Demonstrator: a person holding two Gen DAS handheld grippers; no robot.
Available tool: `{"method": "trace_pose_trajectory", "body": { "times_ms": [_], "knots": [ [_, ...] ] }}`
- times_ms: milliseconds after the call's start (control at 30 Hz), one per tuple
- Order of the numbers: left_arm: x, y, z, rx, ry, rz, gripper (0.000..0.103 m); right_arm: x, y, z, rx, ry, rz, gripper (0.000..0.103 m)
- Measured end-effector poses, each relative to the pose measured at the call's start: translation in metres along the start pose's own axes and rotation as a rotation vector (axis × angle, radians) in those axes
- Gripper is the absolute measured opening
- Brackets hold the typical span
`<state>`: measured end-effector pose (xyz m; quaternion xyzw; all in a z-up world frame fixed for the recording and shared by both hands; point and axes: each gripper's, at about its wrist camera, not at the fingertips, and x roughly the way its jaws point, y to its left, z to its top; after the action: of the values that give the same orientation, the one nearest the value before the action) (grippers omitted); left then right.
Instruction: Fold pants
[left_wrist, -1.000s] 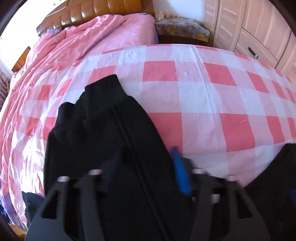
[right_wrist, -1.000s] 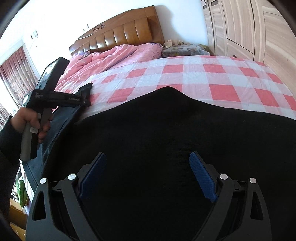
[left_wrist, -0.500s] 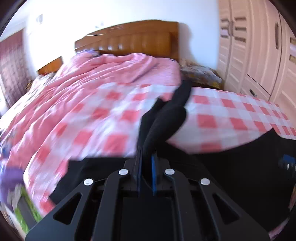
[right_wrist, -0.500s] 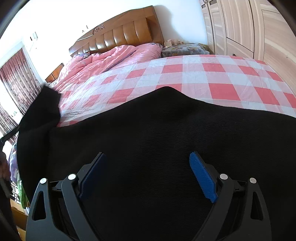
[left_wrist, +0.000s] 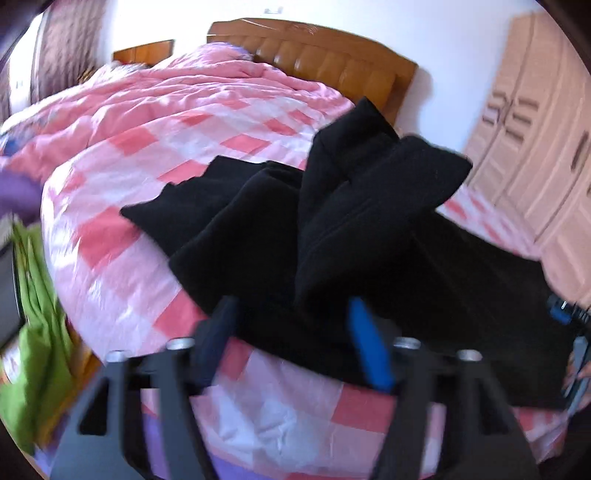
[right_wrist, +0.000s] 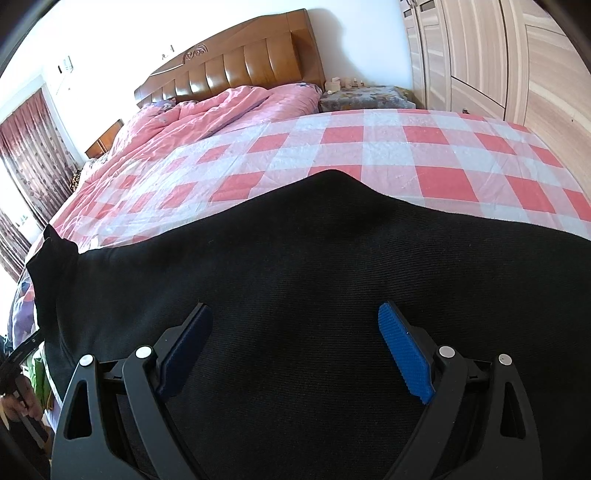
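Checked bed cover (left_wrist: 122, 240) fills both views; black pants (left_wrist: 332, 229) heaped mid-frame, cuffs flopped over the body.

Left gripper (left_wrist: 291, 343) has just been opening, jaws apart, cloth released. Right gripper (right_wrist: 295, 350) spread wide over fabric, pinching nothing.

Next: flatten the fold, square cuffs (judgement). Green cloth (left_wrist: 40, 314) lower left, clear.

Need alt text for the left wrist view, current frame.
Black fabric pants lie bunched on a pink-and-white checked bedsheet, the leg ends flopped over the rest. The left claw stands open just in front of them, having just been opening, with nothing pinched. A brown wooden headboard sits behind.
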<state>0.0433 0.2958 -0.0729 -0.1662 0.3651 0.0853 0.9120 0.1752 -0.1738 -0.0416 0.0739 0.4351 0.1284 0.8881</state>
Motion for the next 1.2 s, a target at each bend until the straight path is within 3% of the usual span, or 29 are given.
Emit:
{"method": "trace_pose_trajectory", "body": {
  "times_ms": [167,267,333,400,433,467,500,533,567,700,733,833,900,933,1000,1100,1200],
  "knots": [
    [-0.025,-0.020,0.008,0.116,-0.092,0.101,0.084,0.000,0.000,0.000,0.003,-0.001,0.002,0.088],
    [-0.020,-0.057,0.019,0.304,-0.096,0.137,0.089,0.000,0.000,0.000,0.005,-0.003,0.004,0.088],
    [0.000,-0.091,0.025,0.452,-0.059,0.164,0.089,0.000,0.000,0.000,0.007,-0.005,0.008,0.088],
    [0.015,-0.107,0.028,0.510,-0.048,0.200,0.089,-0.001,-0.001,0.000,0.014,-0.007,0.015,0.088],
    [0.026,-0.111,0.033,0.518,-0.035,0.204,0.081,-0.001,-0.001,0.000,0.016,-0.008,0.017,0.088],
    [0.036,-0.111,0.038,0.503,-0.010,0.194,0.052,-0.001,-0.002,0.000,0.017,-0.009,0.019,0.088],
    [0.046,-0.107,0.045,0.458,0.029,0.191,0.035,-0.001,-0.003,0.000,0.019,-0.010,0.022,0.088],
    [0.048,-0.100,0.051,0.415,0.033,0.183,0.025,-0.002,-0.004,0.000,0.023,-0.012,0.026,0.088],
    [0.042,-0.091,0.055,0.350,0.014,0.150,0.023,-0.002,-0.004,0.000,0.027,-0.014,0.031,0.088],
    [0.002,-0.037,0.062,0.076,-0.077,-0.003,0.022,-0.002,-0.006,0.000,0.038,-0.016,0.043,0.088],
    [-0.007,-0.012,0.063,-0.036,-0.087,-0.052,0.022,-0.002,-0.006,0.000,0.035,-0.015,0.041,0.088],
    [-0.004,0.053,0.062,-0.274,-0.037,-0.150,0.023,-0.002,-0.005,0.000,0.030,-0.013,0.035,0.088],
    [0.002,0.078,0.057,-0.345,-0.014,-0.143,0.028,-0.002,-0.005,0.000,0.033,-0.014,0.037,0.088],
    [0.007,0.092,0.052,-0.387,0.006,-0.153,0.041,-0.002,-0.005,0.000,0.035,-0.015,0.039,0.088],
    [0.014,0.106,0.046,-0.436,0.019,-0.206,0.045,-0.001,-0.004,0.000,0.033,-0.013,0.035,0.088],
    [0.011,0.109,0.046,-0.428,0.002,-0.234,0.048,0.000,-0.001,0.000,0.024,-0.008,0.022,0.088],
    [-0.008,0.096,0.046,-0.395,-0.054,-0.178,0.060,-0.001,-0.002,0.000,0.024,-0.011,0.025,0.088]
  ]
}}
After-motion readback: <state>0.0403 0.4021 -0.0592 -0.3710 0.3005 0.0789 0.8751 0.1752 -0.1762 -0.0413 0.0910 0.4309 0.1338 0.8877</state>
